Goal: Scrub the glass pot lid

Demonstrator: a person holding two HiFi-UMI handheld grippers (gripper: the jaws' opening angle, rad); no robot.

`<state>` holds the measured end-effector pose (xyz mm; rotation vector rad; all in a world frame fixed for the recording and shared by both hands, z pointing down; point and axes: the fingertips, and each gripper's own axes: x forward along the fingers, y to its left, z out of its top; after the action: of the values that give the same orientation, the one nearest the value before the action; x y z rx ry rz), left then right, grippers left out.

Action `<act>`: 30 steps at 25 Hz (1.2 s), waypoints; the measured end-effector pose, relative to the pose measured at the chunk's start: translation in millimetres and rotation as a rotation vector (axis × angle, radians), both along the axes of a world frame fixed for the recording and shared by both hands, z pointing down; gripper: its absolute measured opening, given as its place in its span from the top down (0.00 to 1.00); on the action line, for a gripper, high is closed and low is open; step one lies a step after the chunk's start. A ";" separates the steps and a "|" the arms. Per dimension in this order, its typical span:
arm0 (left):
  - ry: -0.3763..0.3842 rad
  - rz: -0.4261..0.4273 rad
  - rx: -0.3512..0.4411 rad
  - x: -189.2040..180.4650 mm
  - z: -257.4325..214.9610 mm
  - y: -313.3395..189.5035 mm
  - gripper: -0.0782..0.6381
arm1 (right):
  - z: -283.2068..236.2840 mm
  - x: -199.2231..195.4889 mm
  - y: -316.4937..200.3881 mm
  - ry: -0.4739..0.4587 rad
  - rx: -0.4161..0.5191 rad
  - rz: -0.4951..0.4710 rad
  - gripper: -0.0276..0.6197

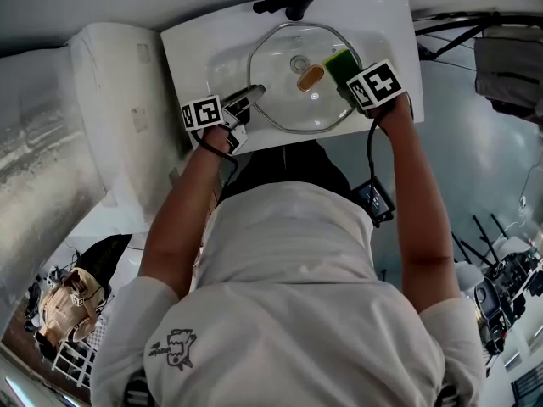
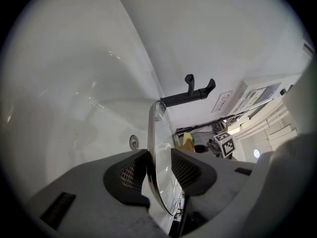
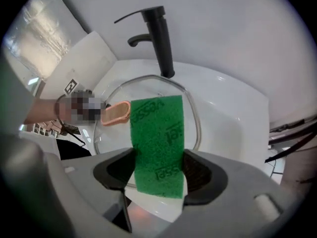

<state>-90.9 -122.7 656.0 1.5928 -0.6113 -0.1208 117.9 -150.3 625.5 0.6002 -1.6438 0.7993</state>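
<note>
The glass pot lid point(image 1: 284, 100) lies tilted in the white sink point(image 1: 195, 49), its tan knob point(image 1: 310, 77) facing up. My left gripper point(image 1: 253, 94) is shut on the lid's near-left rim. In the left gripper view the lid point(image 2: 158, 133) stands edge-on between the two pads point(image 2: 132, 172). My right gripper point(image 1: 346, 81) is shut on a green scouring sponge point(image 1: 341, 60) at the lid's right side. In the right gripper view the sponge point(image 3: 157, 143) sticks out over the lid point(image 3: 193, 118), next to the knob point(image 3: 116, 113).
A black faucet point(image 1: 288, 0) stands at the back of the sink, seen close in the right gripper view point(image 3: 158, 38). The drain point(image 2: 133, 142) sits under the lid. A white wrapped surface point(image 1: 119, 100) borders the sink on the left. Dark gear point(image 1: 509, 62) hangs on the right.
</note>
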 end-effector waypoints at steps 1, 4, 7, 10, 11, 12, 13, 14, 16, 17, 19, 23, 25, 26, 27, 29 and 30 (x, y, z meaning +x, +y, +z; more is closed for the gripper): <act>0.000 -0.005 0.000 0.1 0.4 -0.4 0.69 | 0.6 -4.3 -6.4 -0.013 -0.004 0.001 0.50; -0.004 -0.025 0.010 -1.2 0.3 -1.1 0.69 | 5.7 -15.5 -11.2 -0.023 -0.026 -0.017 0.50; -0.013 -0.050 0.023 -1.5 -1.3 -1.9 0.69 | 6.8 -12.7 -7.4 -0.050 -0.044 0.023 0.50; -0.023 -0.066 0.024 -2.6 -2.5 -2.4 0.69 | 6.6 -11.2 4.7 -0.076 -0.060 0.043 0.50; -0.024 -0.069 0.024 -2.4 -2.9 -2.2 0.69 | 6.6 -10.5 10.5 -0.079 -0.061 0.039 0.50; -0.025 -0.073 0.025 -2.1 -3.1 -2.1 0.69 | 7.0 -9.4 17.5 -0.080 -0.066 0.033 0.50; -0.027 -0.076 0.026 -2.1 -3.1 -1.9 0.69 | 7.8 -7.9 26.2 -0.079 -0.076 0.024 0.50; -0.030 -0.079 0.028 -2.3 -3.0 -1.8 0.69 | 9.2 -6.4 36.2 -0.076 -0.088 0.011 0.50; -0.035 -0.083 0.032 -3.2 -3.2 -2.0 0.69 | 13.0 -2.7 57.3 -0.063 -0.107 -0.024 0.50; -0.037 -0.085 0.034 -3.5 -3.4 -2.2 0.69 | 15.0 0.0 67.7 -0.052 -0.115 -0.043 0.50; -0.039 -0.086 0.038 -3.2 -4.0 -1.9 0.69 | 18.5 6.4 86.3 -0.034 -0.127 -0.068 0.50; -0.038 -0.079 0.040 -2.9 -5.4 -1.2 0.68 | 20.5 11.9 102.7 -0.019 -0.129 -0.077 0.50; -0.044 -0.066 0.048 -2.2 -5.3 -1.0 0.68 | 20.2 11.9 102.4 -0.018 -0.120 -0.075 0.50; -0.048 -0.058 0.055 -1.6 -5.6 -0.9 0.67 | 19.7 11.9 101.7 -0.017 -0.114 -0.075 0.50; -0.053 -0.050 0.065 -1.0 -6.2 -0.8 0.67 | 18.7 11.8 100.7 -0.017 -0.107 -0.074 0.50; -0.077 -0.030 0.086 -0.6 -7.7 0.1 0.67 | 15.2 11.2 98.8 -0.022 -0.090 -0.069 0.50; -0.096 -0.017 0.096 -0.5 -8.2 1.1 0.66 | 12.8 10.8 98.1 -0.025 -0.081 -0.064 0.50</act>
<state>-91.4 -121.6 647.8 1.6938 -0.7027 -0.0875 128.7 -52.2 638.3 0.4805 -1.6367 0.8252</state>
